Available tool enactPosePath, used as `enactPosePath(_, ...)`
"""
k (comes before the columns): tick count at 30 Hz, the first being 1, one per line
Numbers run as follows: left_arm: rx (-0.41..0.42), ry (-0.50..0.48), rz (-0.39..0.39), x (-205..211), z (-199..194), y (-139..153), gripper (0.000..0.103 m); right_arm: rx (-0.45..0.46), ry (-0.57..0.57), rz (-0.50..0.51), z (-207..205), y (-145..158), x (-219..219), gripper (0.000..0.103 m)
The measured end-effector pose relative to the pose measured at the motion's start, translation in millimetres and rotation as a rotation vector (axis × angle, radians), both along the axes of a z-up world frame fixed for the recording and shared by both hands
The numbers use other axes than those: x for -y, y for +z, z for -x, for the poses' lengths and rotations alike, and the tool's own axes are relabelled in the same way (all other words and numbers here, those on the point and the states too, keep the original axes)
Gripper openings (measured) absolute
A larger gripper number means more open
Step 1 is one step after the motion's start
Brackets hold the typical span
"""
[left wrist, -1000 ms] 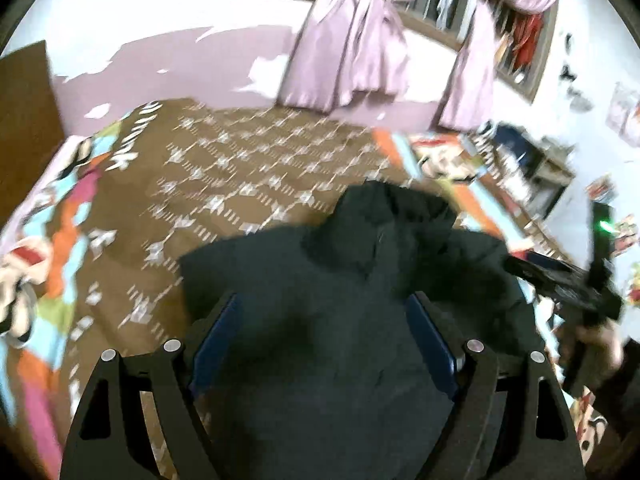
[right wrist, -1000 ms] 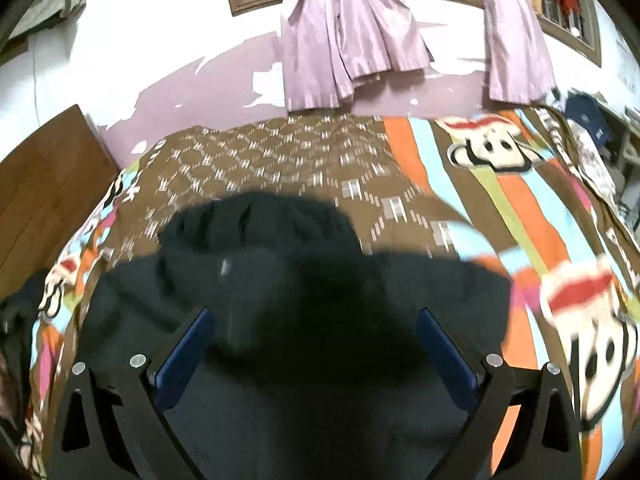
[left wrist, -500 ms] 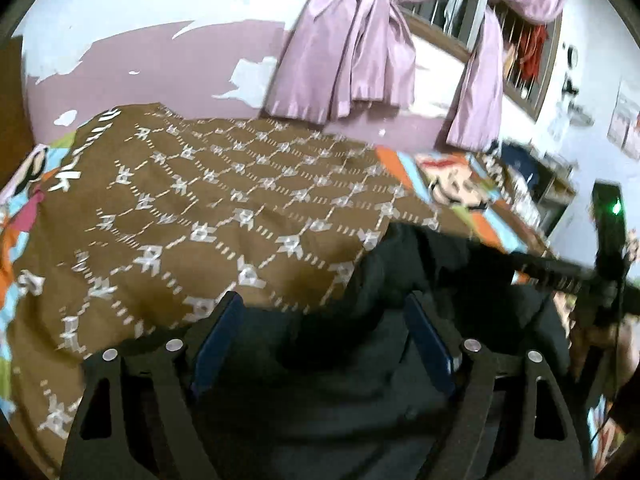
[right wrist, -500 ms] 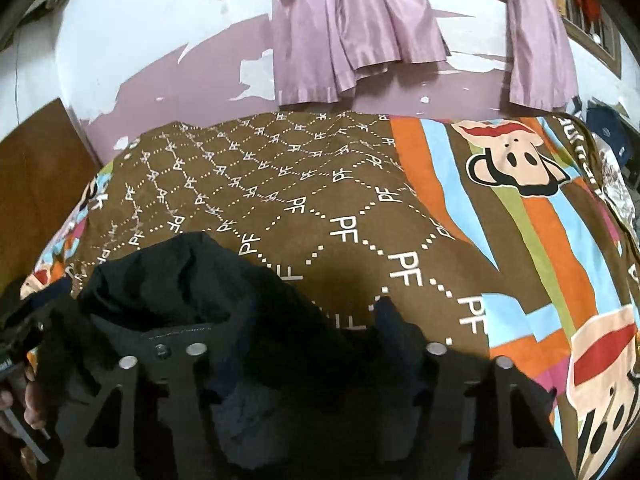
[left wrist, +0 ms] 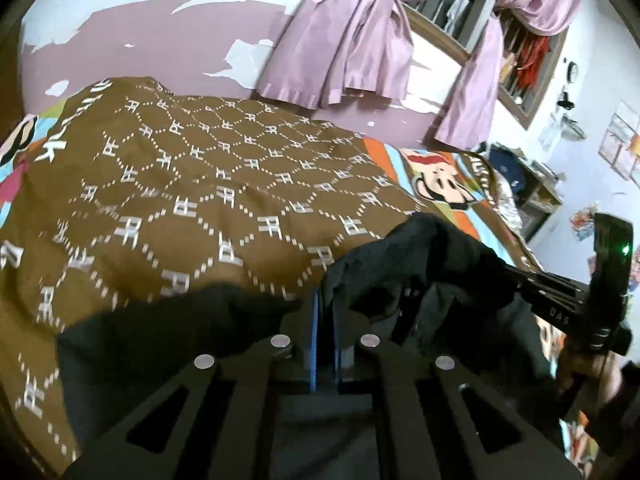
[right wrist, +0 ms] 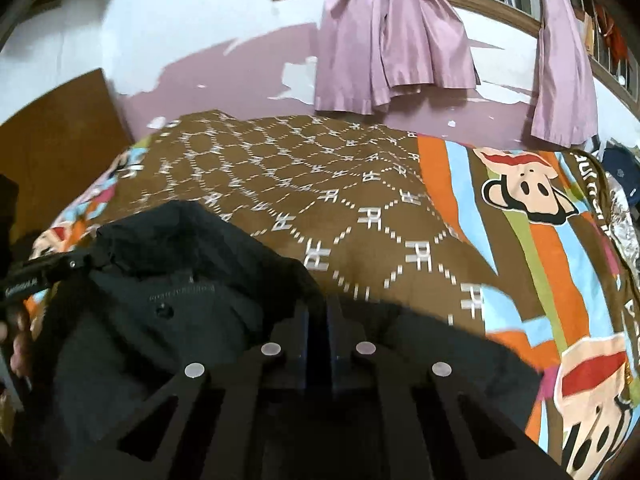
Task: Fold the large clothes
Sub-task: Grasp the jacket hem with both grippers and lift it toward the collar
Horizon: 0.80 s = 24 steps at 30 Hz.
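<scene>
A black jacket (left wrist: 420,256) lies bunched on a brown patterned bedspread (left wrist: 180,184). My left gripper (left wrist: 325,300) is closing, its blue pads drawn together with a fold of the jacket's edge pinched at the tips. In the right wrist view the same jacket (right wrist: 180,280) spreads to the left, its collar and a button showing. My right gripper (right wrist: 318,314) is closing too, with its pads together on dark fabric at the jacket's far edge. Each view shows the other tool's frame (left wrist: 560,304) (right wrist: 36,276) reaching into the cloth.
The bedspread (right wrist: 340,208) runs back to a purple and white wall with tied lilac curtains (left wrist: 360,32) under a window. A wooden panel (right wrist: 52,140) stands at the left. Cluttered shelves (left wrist: 532,188) stand past the bed's right edge. A hand (right wrist: 16,344) holds the left tool.
Both grippers went from wide open over the jacket to shut on its fabric. The left one moved forward and down. The jacket is now bunched and lifted between them.
</scene>
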<state>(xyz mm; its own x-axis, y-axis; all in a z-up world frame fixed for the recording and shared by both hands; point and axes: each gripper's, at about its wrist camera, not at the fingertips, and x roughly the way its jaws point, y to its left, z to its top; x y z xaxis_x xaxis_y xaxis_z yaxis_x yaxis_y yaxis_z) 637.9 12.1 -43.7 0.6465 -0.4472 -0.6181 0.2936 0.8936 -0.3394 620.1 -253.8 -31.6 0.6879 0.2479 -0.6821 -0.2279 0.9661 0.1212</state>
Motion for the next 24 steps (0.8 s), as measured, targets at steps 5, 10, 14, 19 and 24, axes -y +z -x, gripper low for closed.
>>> enactPosePath(5, -0.018, -0.117, -0.057, 0, 37, -7, 0.002, -0.046, 0.027, -0.003, 34, -17, 9, 0.007)
enactPosePath(10, -0.112, -0.164, -0.175, 18, 38, -52, 0.002, -0.100, 0.027, 0.038, 26, -62, 1, 0.006)
enactPosePath(14, -0.101, -0.165, -0.195, 22, 33, -80, 0.002, -0.063, 0.018, 0.040, 29, -79, -1, 0.007)
enactPosePath(19, -0.118, -0.173, -0.170, 19, 33, -86, 0.002, -0.050, 0.015, 0.035, 32, -82, 1, 0.007)
enactPosePath(24, -0.094, -0.175, -0.065, 3, 36, -79, 0.004, 0.007, 0.003, 0.076, 40, -78, -4, 0.013)
